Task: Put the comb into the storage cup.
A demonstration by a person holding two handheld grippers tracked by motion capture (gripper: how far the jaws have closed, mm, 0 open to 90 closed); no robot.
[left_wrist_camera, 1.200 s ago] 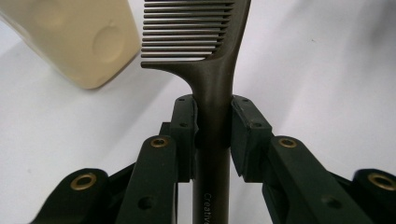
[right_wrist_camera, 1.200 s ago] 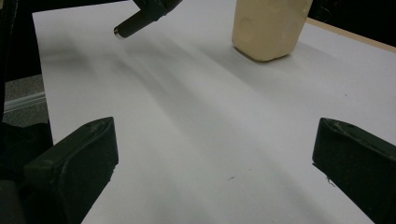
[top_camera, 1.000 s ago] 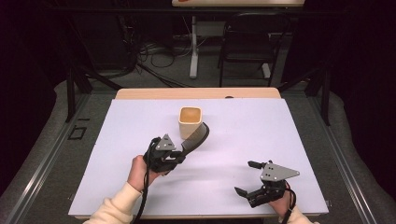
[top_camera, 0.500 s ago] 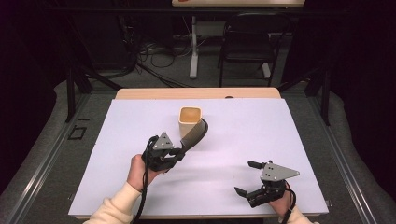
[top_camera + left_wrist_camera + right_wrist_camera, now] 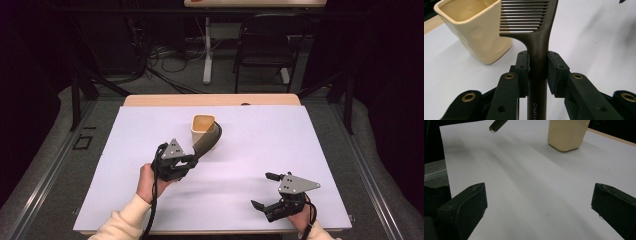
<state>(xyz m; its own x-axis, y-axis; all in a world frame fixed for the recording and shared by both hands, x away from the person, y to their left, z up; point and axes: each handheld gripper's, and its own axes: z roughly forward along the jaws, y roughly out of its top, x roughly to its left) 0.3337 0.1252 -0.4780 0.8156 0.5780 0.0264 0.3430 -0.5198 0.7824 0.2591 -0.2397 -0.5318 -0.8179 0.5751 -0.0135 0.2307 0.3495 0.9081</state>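
The comb [image 5: 537, 40] is being gripped by its handle in our left gripper [image 5: 186, 161], whose jaws are clenching it, its toothed end leaning beside the cream cup [image 5: 203, 128] at about 1 o'clock from that gripper. We are resting our right gripper [image 5: 265, 190] at 4 o'clock on the table [image 5: 300, 135], jaws spread wide and grasping nothing.

Two hand-held grippers of matt black plastic – the left gripper [image 5: 186, 161] at lower centre-left of the high view, the right gripper [image 5: 263, 191] at lower right. Each carries a grey three-cornered plate on top, dotted with small dark holes, and trails a black cable toward the bottom edge. Close up in the left gripper view, the jaw arms are chunky and angular, set with brass-ringed screw holes – smaller black screw holes mark the pads. Cream knitted sleeves cover both forearms
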